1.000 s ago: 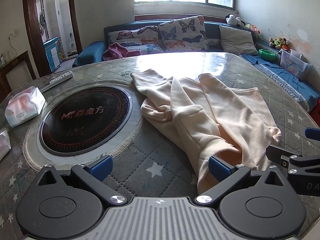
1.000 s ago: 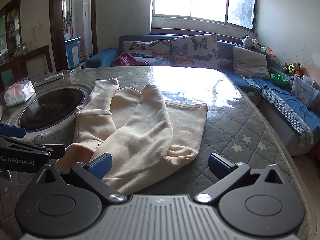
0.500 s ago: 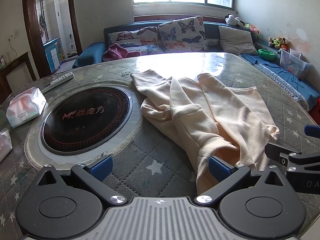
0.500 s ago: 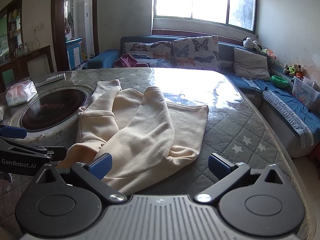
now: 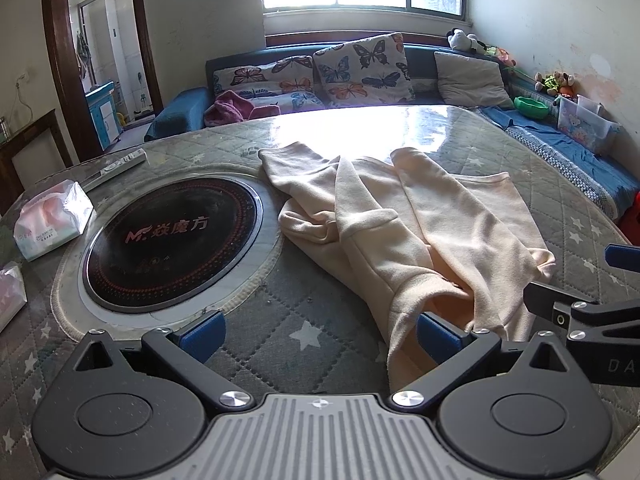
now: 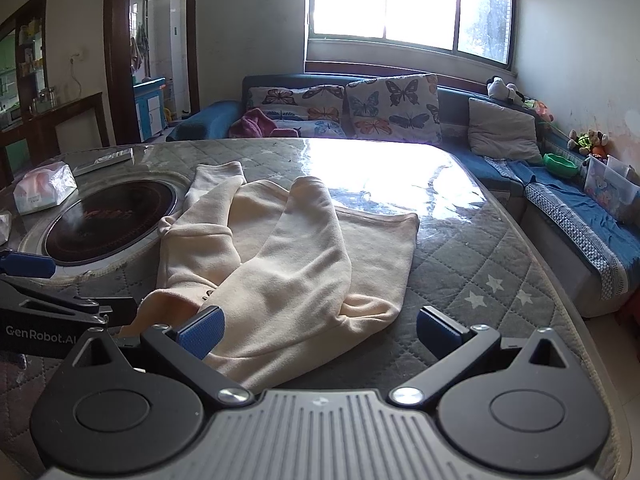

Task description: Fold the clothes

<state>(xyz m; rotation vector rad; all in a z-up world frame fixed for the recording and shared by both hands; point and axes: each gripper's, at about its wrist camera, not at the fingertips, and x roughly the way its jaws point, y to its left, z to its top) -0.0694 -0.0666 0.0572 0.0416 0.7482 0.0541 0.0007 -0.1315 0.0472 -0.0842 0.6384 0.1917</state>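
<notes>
The cream sweatshirt point(image 5: 412, 232) lies crumpled at centre frame on the quilted table point(image 5: 304, 320), beside the round black hotplate point(image 5: 172, 240). Both tools hover low at its near hem: the left gripper point(image 5: 318, 330) spread wide and empty, the right gripper point(image 6: 318, 326) likewise wide, holding nothing.

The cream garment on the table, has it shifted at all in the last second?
No. In the left wrist view the cream garment keeps the same folds, its edge lying just right of the round cooktop as before.
</notes>
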